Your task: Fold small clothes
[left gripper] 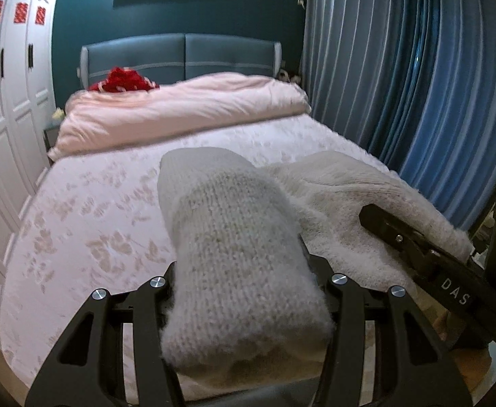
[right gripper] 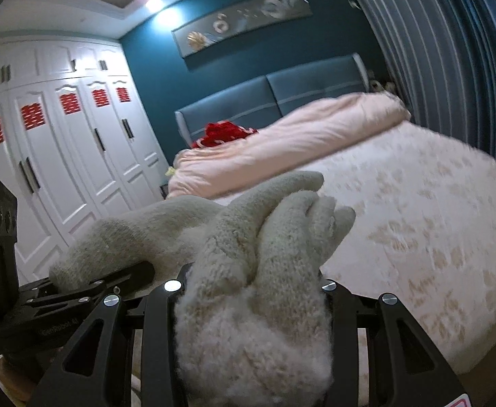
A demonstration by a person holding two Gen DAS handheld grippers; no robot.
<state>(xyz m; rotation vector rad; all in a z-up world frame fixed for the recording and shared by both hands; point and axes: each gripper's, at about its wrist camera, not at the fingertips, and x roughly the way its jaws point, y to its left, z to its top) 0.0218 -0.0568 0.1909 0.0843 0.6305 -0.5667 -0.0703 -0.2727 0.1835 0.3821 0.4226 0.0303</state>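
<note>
A small cream fleece garment (left gripper: 343, 196) hangs between both grippers above the near end of the bed. My left gripper (left gripper: 244, 271) is shut on a bunched knit part of it (left gripper: 234, 237), which hides the fingertips. My right gripper (right gripper: 254, 291) is shut on another bunched part (right gripper: 264, 257); its fingertips are hidden too. The right gripper shows at the right of the left wrist view (left gripper: 424, 251), and the left gripper shows at the lower left of the right wrist view (right gripper: 78, 288).
The bed (left gripper: 88, 210) has a pink floral cover, with a folded pink duvet (left gripper: 180, 108) and a red item (left gripper: 125, 79) near the blue headboard. White wardrobes (right gripper: 61, 156) stand left, blue curtains (left gripper: 417, 84) right.
</note>
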